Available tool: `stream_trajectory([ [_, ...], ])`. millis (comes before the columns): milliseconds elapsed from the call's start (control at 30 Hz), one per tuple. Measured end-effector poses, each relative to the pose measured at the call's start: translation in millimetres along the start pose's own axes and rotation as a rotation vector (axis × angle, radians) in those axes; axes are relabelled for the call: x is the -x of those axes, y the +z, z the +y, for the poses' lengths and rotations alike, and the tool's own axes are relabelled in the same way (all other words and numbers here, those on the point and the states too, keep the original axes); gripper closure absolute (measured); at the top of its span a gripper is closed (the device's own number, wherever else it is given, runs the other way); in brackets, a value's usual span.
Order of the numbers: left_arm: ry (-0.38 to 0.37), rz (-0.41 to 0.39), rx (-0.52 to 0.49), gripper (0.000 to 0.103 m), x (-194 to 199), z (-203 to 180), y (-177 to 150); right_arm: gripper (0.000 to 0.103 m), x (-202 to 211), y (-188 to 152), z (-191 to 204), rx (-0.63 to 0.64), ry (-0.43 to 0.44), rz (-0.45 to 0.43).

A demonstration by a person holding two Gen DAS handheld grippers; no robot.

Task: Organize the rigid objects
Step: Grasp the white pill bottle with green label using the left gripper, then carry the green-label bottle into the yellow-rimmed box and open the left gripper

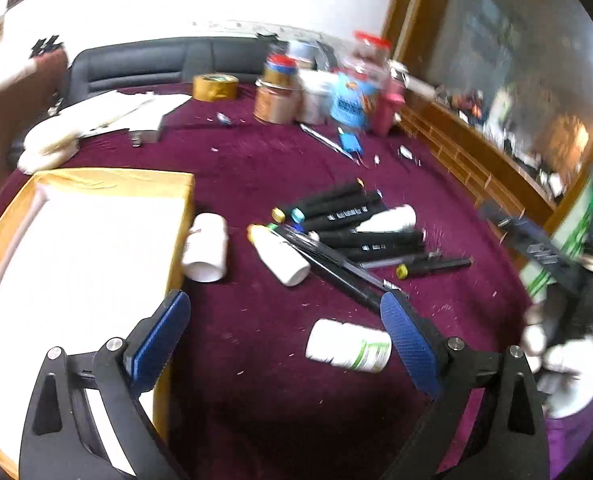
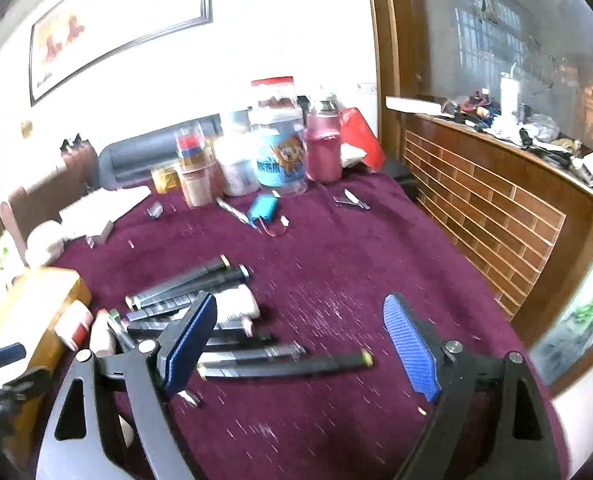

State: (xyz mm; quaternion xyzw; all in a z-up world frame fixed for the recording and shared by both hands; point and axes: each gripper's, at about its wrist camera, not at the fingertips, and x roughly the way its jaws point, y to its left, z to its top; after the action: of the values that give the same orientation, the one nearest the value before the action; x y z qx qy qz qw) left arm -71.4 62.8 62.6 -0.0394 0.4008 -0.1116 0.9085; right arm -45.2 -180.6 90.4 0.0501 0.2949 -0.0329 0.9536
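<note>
On the maroon cloth lies a pile of black markers [image 1: 348, 220] [image 2: 184, 300] with pens across it. Around it lie white pill bottles: one beside the box [image 1: 206, 248], one yellow-capped [image 1: 280, 256], one green-labelled [image 1: 348, 346]. My left gripper [image 1: 284, 308] is open above the cloth; the green-labelled bottle lies between its blue pads, untouched. A yellow box [image 1: 176, 240] [image 2: 36, 312] with a white inside sits at the left. My right gripper [image 2: 300, 312] is open, and a single black marker [image 2: 296, 364] lies on the cloth below its fingers.
Jars and canisters [image 2: 280, 152] crowd the table's back, with a tape roll [image 1: 215, 87], a blue battery pack [image 2: 263, 205], tweezers [image 2: 350, 200] and white papers [image 1: 128, 110]. A wooden brick-patterned partition [image 2: 496, 216] borders the right. A gloved hand [image 1: 568, 364] shows at far right.
</note>
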Motion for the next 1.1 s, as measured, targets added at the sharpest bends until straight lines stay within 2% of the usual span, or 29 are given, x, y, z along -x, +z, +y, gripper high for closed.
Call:
stream_trajectory([
  [67,-0.013,-0.049,0.042,0.006,21,16,1,0.026,-26,-1,-1,-0.040,0.013,0.078],
  [100,-0.011,-0.048,0.066,0.006,26,23,-1,0.035,-38,-4,-2,-0.070,0.043,0.110],
  [233,0.047,0.014,0.071,0.006,19,24,-13,0.038,-71,-31,-10,-0.163,0.090,0.199],
  [267,0.051,0.031,0.060,0.006,13,19,-16,0.041,-71,-29,-12,-0.168,0.098,0.202],
  [333,0.052,0.046,0.047,0.006,3,10,-18,0.041,-60,-29,-17,-0.181,0.122,0.152],
  [400,0.061,0.058,0.034,0.006,-9,-1,-15,0.041,-60,-31,-18,-0.178,0.132,0.161],
  [467,0.059,0.055,-0.013,0.005,-21,-14,-14,0.041,-61,-32,-16,-0.172,0.144,0.167],
  [533,0.095,0.058,-0.085,0.006,-35,-28,-14,0.041,-61,-32,-15,-0.161,0.154,0.167],
  [600,0.088,0.042,-0.116,0.006,-41,-36,-12,0.041,-63,-32,-13,-0.158,0.159,0.173],
  [667,0.126,0.054,-0.152,0.006,-51,-43,-10,0.041,-64,-33,-14,-0.165,0.163,0.177],
  [700,0.139,0.072,-0.171,0.008,-58,-46,-11,0.041,-65,-33,-15,-0.171,0.166,0.180],
  [767,0.130,0.146,-0.189,0.032,-73,-47,-14,0.041,-66,-33,-16,-0.177,0.168,0.187],
  [800,0.104,0.172,-0.171,0.057,-78,-44,-14,0.040,-67,-33,-16,-0.177,0.168,0.187],
  [833,0.081,0.163,-0.135,0.072,-76,-38,-12,0.040,-66,-33,-16,-0.175,0.166,0.187],
  [867,0.087,0.147,-0.125,0.073,-72,-33,-10,0.040,-67,-33,-15,-0.171,0.164,0.188],
  [933,0.052,0.142,-0.106,0.073,-66,-25,-9,0.040,-69,-32,-14,-0.159,0.160,0.191],
  [1000,-0.017,0.157,-0.025,0.073,-62,-9,-9,0.040,-70,-33,-12,-0.154,0.156,0.191],
  [1100,-0.066,0.154,0.052,0.073,-54,5,-12,0.040,-71,-33,-11,-0.152,0.153,0.190],
])
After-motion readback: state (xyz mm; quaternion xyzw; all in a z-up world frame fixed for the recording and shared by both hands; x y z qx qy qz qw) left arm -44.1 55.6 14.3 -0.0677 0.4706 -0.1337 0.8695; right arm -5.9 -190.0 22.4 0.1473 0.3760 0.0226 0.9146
